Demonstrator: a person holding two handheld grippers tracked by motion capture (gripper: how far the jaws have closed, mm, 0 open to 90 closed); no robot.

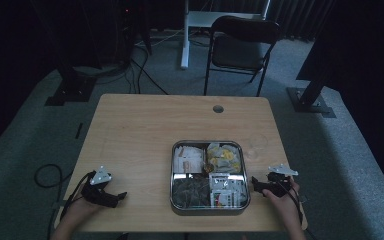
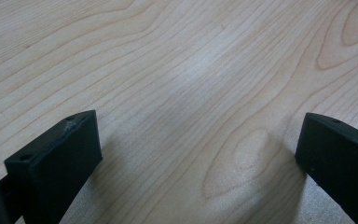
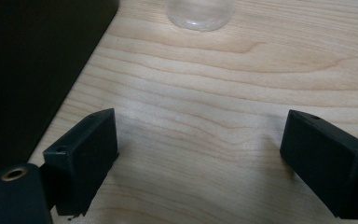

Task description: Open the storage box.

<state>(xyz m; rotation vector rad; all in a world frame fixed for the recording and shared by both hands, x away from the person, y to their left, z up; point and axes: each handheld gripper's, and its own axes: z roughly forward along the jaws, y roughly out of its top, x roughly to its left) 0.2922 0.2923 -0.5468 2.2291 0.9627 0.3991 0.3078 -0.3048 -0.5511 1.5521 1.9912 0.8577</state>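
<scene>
Compartments, four of them, divide the shallow square metal tray (image 1: pixel 172 176) that I see low and just right of centre in the high view, on the pale wooden table (image 1: pixel 140 130). Its upper left cell holds pale flat packets (image 1: pixel 188 156), the upper right one yellow and white wrapped pieces (image 1: pixel 224 156), the lower left a dark heap (image 1: pixel 190 191) I cannot identify, the lower right white printed sachets (image 1: pixel 226 189). My left gripper (image 2: pixel 198 154) rests at the frame's lower left, well apart from the tray, jaws spread wide over bare wood. My right gripper (image 3: pixel 200 149) lies just beside the tray's right rim, jaws likewise apart with nothing between them.
</scene>
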